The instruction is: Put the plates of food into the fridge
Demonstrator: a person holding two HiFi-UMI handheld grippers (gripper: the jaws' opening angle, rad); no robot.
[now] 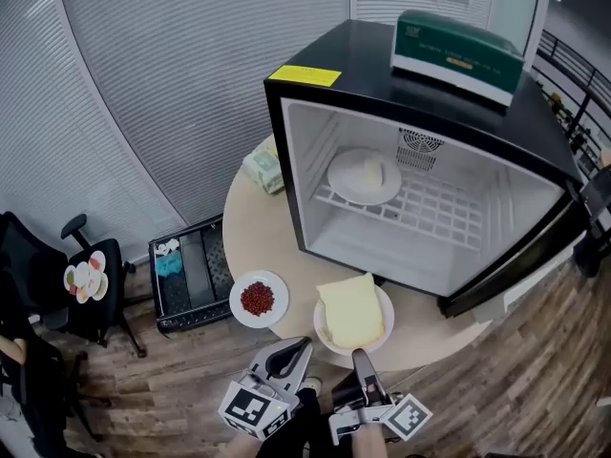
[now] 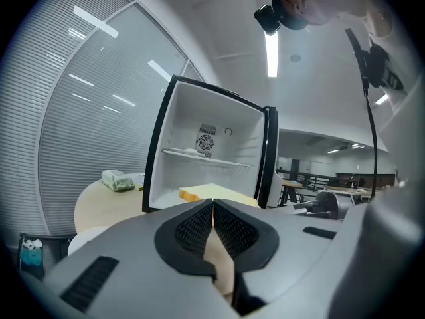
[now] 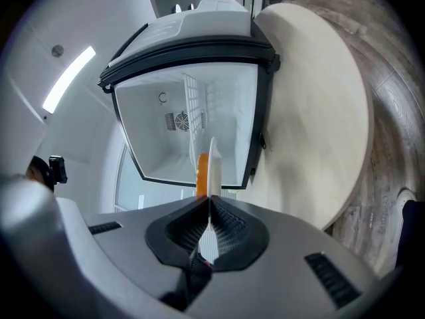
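A black mini fridge (image 1: 430,93) stands open on the round table (image 1: 258,227). On its wire shelf sits a plate of white food (image 1: 364,176). At the table's near edge is a white plate (image 1: 389,315) with a yellow slice (image 1: 351,310). My right gripper (image 1: 359,354) is shut on its near rim. In the right gripper view the plate (image 3: 214,168) shows edge-on between the jaws of the right gripper (image 3: 210,205). A plate of red beans (image 1: 258,299) lies to the left. My left gripper (image 1: 298,344) hovers shut and holds nothing; the left gripper (image 2: 212,208) faces the fridge (image 2: 212,145).
A green box (image 1: 458,46) rests on top of the fridge. The fridge door (image 1: 535,256) hangs open at the right. A wrapped packet (image 1: 263,168) lies at the table's back left. On the floor stand a black crate (image 1: 191,275) and an office chair (image 1: 86,275).
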